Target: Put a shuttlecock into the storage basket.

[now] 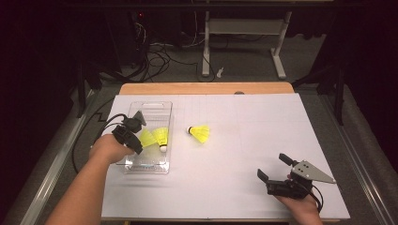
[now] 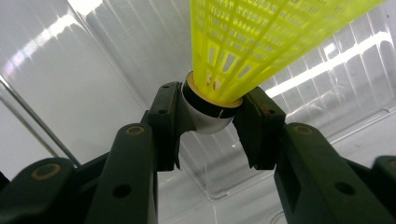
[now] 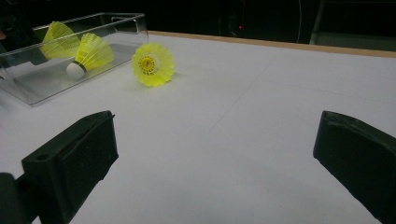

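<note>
The work in hand looks like gathering yellow shuttlecocks into a clear plastic tray [image 1: 164, 105] at the left of the white table [image 1: 263, 140], and by the look of it the job is about two thirds done. One shuttlecock [image 1: 161, 136] already lies inside the tray with its white cork pointing toward the person. A second shuttlecock [image 2: 224, 56] is pinched at its cork between the jaws of the left gripper [image 2: 210, 112], which is held over the tray; in the left gripper view the tray's clear floor and ribbed wall lie right behind it, so it is over or just inside the tray but not yet let go. A third shuttlecock [image 1: 200, 132] lies on its side on the bare table just to the right of the tray, apart from its wall, with the cork toward the tray and the skirt pointing away. What seems left is to release the held one and then fetch that last one. The right gripper [image 1: 273, 168] rests near the front right corner of the table, well away from the shuttlecocks, with its jaws spread wide and nothing between them. Nothing lies between the loose shuttlecock and the tray; only the low tray wall has to be cleared. Beyond the table, cables [image 1: 159, 56] trail over the floor around a grey stand [image 1: 244, 28].
</note>
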Tool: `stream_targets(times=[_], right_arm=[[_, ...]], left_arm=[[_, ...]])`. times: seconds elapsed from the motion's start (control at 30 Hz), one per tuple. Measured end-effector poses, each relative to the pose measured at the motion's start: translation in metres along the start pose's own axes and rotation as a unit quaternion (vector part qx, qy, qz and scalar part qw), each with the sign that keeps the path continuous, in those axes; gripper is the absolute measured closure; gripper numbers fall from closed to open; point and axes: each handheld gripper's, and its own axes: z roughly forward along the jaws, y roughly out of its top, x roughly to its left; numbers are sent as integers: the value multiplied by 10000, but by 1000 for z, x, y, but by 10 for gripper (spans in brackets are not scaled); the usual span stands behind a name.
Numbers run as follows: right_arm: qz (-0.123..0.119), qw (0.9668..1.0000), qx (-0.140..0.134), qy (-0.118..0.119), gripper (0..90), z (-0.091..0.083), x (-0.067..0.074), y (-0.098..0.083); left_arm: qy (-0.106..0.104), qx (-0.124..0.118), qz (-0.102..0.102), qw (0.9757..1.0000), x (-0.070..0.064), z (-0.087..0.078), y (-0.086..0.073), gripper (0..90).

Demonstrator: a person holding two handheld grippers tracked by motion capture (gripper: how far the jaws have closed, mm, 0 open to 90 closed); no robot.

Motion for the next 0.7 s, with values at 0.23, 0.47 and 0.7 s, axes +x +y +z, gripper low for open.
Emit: stream_targets(times=[0.23, 0.47, 0.7], right_arm=[[-3, 10000, -21, -15, 4, 0, -1, 0], [-34, 10000, -20, 7, 4, 0, 1, 0], [-41, 10000, 0, 4, 4, 2, 1, 0]], left_arm=[[-191, -74, 11, 9998, -2, -7, -3, 528], [-445, -205, -17, 9988, 1, -19, -12, 387], [-634, -261, 98, 9976, -6, -27, -17, 294]])
